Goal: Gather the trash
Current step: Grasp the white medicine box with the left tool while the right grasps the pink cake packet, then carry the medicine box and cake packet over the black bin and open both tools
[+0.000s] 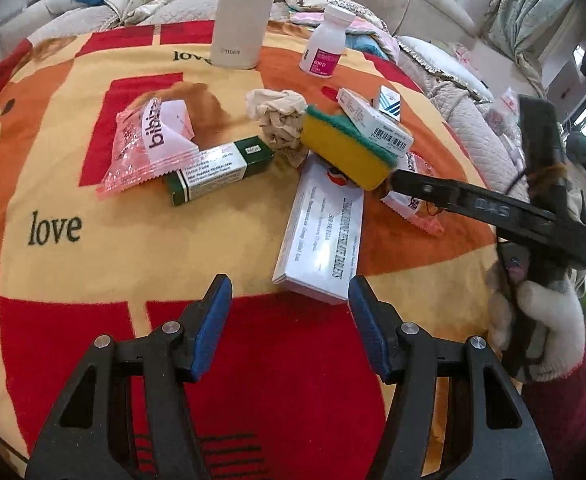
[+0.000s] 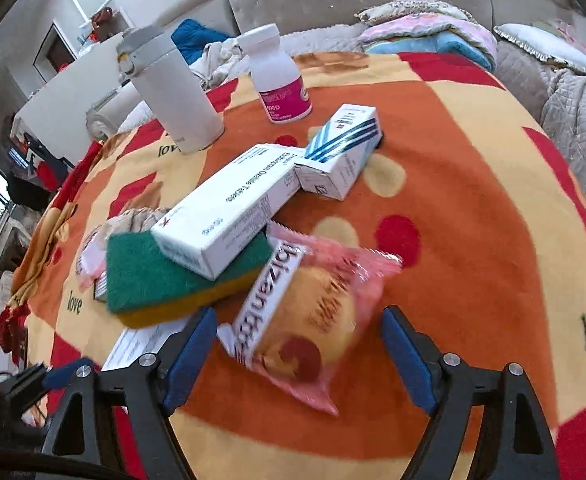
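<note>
A pink snack wrapper (image 2: pixel 305 320) lies on the blanket right in front of my open right gripper (image 2: pixel 299 344), partly between its blue pads. In the left wrist view only its edge (image 1: pixel 409 204) shows under the right gripper's finger (image 1: pixel 453 196). A second pink wrapper (image 1: pixel 149 144) lies at the left, beside a crumpled tissue (image 1: pixel 279 120). My left gripper (image 1: pixel 289 320) is open and empty, just short of a long white box (image 1: pixel 321 232).
A yellow-green sponge (image 1: pixel 349 148) carries a white box (image 2: pixel 229 216). A green box (image 1: pixel 217 168), a striped box (image 2: pixel 341 152), a pill bottle (image 1: pixel 325 40) and a white flask (image 1: pixel 241 12) stand on the patterned blanket (image 1: pixel 53 184). Bedding lies behind.
</note>
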Available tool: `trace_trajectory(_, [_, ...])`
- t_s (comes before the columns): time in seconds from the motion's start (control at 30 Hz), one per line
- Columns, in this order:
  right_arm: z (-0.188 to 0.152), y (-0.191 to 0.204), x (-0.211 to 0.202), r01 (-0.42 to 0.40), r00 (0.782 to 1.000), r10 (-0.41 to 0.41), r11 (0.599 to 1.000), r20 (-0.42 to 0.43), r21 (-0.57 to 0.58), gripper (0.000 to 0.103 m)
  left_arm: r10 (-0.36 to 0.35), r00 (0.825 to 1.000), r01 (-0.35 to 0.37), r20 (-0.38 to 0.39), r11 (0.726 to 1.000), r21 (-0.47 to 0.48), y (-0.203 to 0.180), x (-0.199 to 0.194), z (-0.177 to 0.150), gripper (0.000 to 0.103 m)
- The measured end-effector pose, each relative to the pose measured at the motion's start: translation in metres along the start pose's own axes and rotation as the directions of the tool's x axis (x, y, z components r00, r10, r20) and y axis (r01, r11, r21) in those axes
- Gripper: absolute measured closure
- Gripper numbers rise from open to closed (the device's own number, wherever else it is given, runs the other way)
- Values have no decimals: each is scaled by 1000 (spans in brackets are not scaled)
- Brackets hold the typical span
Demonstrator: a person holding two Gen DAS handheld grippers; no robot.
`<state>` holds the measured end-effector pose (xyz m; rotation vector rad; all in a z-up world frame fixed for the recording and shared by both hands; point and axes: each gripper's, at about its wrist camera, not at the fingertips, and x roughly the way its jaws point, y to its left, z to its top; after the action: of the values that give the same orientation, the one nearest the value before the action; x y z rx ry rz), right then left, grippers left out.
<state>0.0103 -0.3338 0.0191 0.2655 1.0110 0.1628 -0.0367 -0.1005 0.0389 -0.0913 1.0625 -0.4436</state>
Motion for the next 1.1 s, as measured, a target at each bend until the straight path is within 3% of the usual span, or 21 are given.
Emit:
trace_trajectory(0.07, [1, -1, 3, 23, 1000, -23, 1000, 6, -18, 39, 9, 1000, -9, 11, 1000, 13, -5, 1, 3, 43])
trace_trajectory(0.13, [-3, -5, -5, 2, 1000, -2, 999, 7, -32, 48, 18, 1000, -19, 16, 999, 38, -12, 7, 7, 40])
trace_trajectory(0.27, [-17, -17, -28, 23, 1000, -23, 996, -2, -85, 48, 39, 999, -40, 5, 995, 92, -31, 25, 17, 39])
trace_trajectory(0.4, [-35, -34, -49, 33, 999, -35, 994, -20, -103, 48, 130, 991, -126, -25, 983, 135, -46, 51, 29, 39])
trace_trajectory(0.47, [-45, -42, -58, 30, 999, -33, 994, -23, -104, 48, 142, 989, -136, -39, 983, 123, -46, 60, 32, 40])
trace_trajectory(0.5, [-49, -45, -62, 29, 999, -32, 994, -21, -101, 48, 145, 989, -140, -28, 983, 115, -46, 60, 31, 50])
trace_trajectory(0.53, [-52, -47, -64, 28, 999, -31, 995, -20, -99, 48, 148, 989, -146, -23, 985, 97, -45, 58, 30, 53])
trace_trajectory(0.67, [-67, -54, -73, 10, 1000, -11, 995, -14, -94, 48, 84, 995, -79, -59, 994, 69, -47, 45, 16, 54])
trace_trajectory(1.1, [-90, -54, -100, -29, 999, 32, 994, 26, -109, 50, 8, 999, -5, -39, 997, 72, -86, -5, -42, 54])
